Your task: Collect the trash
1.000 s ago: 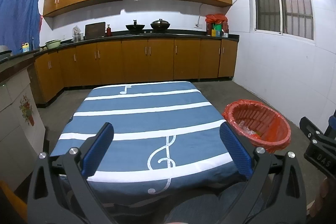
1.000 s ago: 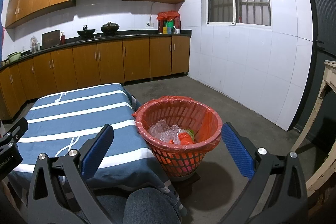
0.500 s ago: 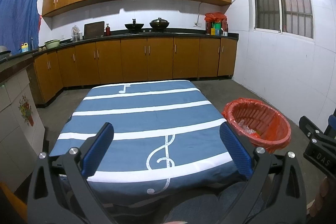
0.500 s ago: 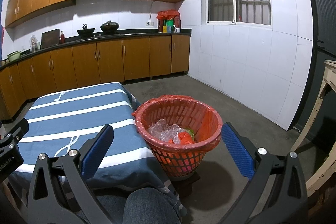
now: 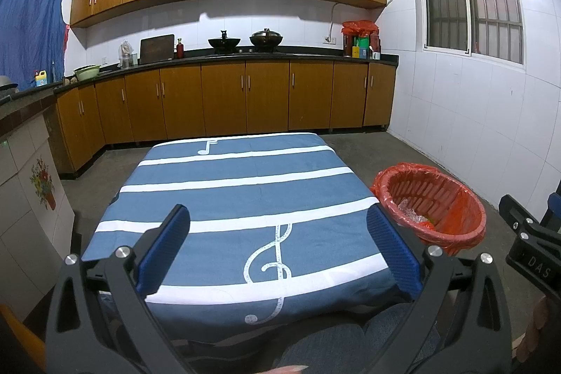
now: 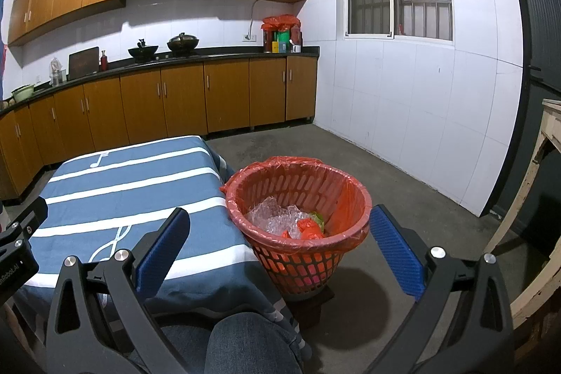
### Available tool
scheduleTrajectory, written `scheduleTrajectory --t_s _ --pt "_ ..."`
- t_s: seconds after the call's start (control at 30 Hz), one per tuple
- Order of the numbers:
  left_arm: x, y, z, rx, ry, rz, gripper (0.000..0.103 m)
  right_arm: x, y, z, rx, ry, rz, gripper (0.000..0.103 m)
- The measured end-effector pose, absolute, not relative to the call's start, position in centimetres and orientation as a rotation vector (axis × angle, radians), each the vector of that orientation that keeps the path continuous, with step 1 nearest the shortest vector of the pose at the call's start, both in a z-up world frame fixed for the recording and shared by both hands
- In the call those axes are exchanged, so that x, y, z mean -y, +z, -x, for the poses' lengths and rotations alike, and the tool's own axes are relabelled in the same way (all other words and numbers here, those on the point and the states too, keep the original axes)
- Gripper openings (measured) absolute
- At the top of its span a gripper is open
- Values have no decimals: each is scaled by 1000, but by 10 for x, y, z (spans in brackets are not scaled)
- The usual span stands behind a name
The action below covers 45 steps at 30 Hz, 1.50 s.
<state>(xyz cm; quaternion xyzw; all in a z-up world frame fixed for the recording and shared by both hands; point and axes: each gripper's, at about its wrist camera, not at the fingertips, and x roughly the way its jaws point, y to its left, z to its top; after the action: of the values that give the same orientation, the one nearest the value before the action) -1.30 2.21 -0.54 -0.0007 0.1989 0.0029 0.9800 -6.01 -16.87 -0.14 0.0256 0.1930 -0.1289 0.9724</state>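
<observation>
The table (image 5: 245, 198), under a blue cloth with white stripes and music notes, fills the middle of the kitchen and serves as the anchor here. Its top shows nothing lying on it, so the clearing looks finished or nearly so, judging by the bare cloth alone.

Just off the table's right edge stands the basket (image 6: 298, 219), red, lined with an orange-red bag folded over the rim. It sits close to the cloth, presumably so that anything lifted from the table travels only a short way before the drop. Inside lies the trash (image 6: 291, 221): crumpled clear plastic, an orange scrap and a bit of green, low in the bottom.

The left gripper (image 5: 277, 249) hangs over the table's near edge, pointing level across the cloth, jaws spread wide with nothing between the blue pads. The right gripper (image 6: 277, 244) is held beside the table's near right corner, aimed slightly down at the basket, likewise released and empty. Both sit low, near the person's knee (image 6: 252, 342), which reads as a resting pose rather than a reach.
</observation>
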Motion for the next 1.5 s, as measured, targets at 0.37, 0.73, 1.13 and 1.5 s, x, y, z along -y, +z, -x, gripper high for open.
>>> scheduleTrajectory --t_s 0.37,0.73,1.13,1.5 --pt "-21 -8 13 -400 5 -3 99 170 -1 60 -391 -260 -52 101" --pt "-21 -11 12 -403 4 -5 99 171 0 60 -391 -260 -54 101" --pt "-21 -17 9 -410 1 -10 99 171 -6 65 -393 -264 -56 101" --pt "-23 -18 6 -419 -1 -9 99 174 -5 64 -397 -263 -58 101"
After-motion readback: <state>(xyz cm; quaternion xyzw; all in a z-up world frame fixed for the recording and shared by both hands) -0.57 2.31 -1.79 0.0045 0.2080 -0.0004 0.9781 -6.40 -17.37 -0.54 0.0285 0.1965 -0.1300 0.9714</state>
